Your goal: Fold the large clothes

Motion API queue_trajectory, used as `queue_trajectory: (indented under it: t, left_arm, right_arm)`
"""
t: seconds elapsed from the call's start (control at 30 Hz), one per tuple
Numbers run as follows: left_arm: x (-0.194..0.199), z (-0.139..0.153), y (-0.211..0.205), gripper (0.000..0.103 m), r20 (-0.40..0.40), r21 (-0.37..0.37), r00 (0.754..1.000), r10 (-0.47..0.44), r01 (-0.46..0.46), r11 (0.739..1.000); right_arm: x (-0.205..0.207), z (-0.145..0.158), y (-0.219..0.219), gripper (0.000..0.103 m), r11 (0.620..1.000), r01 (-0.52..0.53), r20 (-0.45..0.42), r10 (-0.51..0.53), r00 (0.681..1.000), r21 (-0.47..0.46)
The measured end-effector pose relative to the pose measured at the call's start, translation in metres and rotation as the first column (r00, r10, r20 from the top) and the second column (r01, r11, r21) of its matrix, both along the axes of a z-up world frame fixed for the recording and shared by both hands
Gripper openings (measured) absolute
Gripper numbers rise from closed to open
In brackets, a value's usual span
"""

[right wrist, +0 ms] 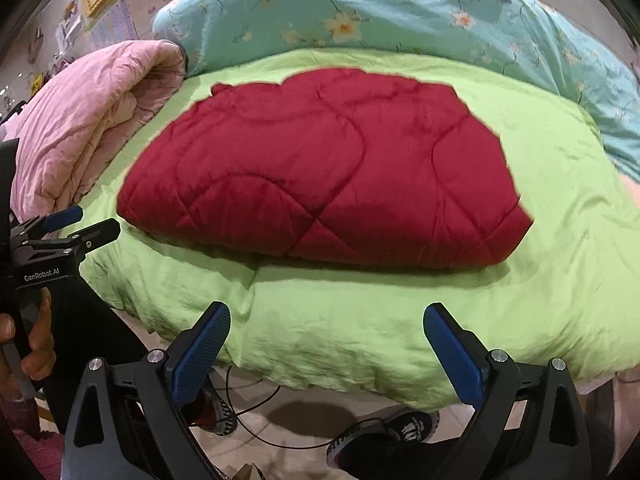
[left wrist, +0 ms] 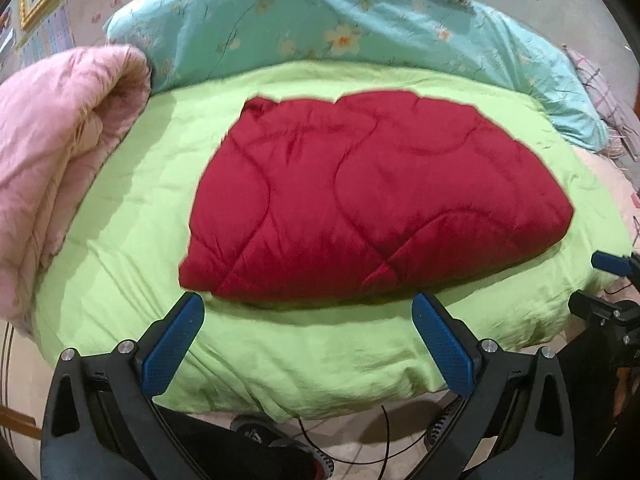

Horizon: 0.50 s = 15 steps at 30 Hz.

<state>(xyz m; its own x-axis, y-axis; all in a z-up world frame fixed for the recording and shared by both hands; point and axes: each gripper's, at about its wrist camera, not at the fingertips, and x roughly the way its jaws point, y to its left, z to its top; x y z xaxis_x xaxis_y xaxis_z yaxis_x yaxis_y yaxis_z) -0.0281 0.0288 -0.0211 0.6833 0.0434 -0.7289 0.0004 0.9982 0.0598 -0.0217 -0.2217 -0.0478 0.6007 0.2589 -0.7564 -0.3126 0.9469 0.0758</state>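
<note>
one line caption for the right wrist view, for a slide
Open right hand-held gripper poised before a folded red quilt on a green sheet.

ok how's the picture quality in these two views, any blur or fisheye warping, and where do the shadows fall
Left wrist view: strong fisheye bending, dark corners; the red quilt has smeared edges, motion blur; the left gripper looks sharp. Right wrist view: same warping, quilt outline slightly soft; a shadow runs along its near edge on the green sheet, and the right gripper is crisp. Lighting is even, no glare.
</note>
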Motion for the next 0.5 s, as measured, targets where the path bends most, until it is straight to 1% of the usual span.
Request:
queue_trajectory:
  t: [0.07,0.13,0.27,0.37,0.5]
  left_arm:
    - [-0.003,0.013,-0.002,0.103,0.025,0.004,1.0,-0.015,0.014,1.0]
    - [-0.006,0.027,-0.004,0.103,0.048,0.007,0.998,-0.033,0.032,0.999]
    - [-0.006,0.036,-0.006,0.103,0.062,0.015,0.997,-0.042,0.041,0.999]
    - [-0.002,0.031,-0.009,0.103,0.059,0.029,0.998,-0.028,0.027,0.999]
    - [0.009,0.014,-0.011,0.103,0.017,0.048,1.0,-0.003,0.002,0.999]
  right_arm:
    - [-0.004,0.018,-0.001,0.103,1.0,-0.009,0.033,0.009,0.999,-0.003]
    - [-0.006,0.035,-0.002,0.103,1.0,-0.023,0.051,0.023,0.998,0.001]
    - [-0.01,0.059,-0.004,0.103,0.999,-0.037,0.083,0.035,0.996,0.019]
    - [-0.008,0.061,-0.004,0.103,0.999,-0.039,0.082,0.037,0.996,0.023]
    - [0.001,0.047,-0.004,0.103,0.999,-0.019,0.052,0.017,0.999,0.028]
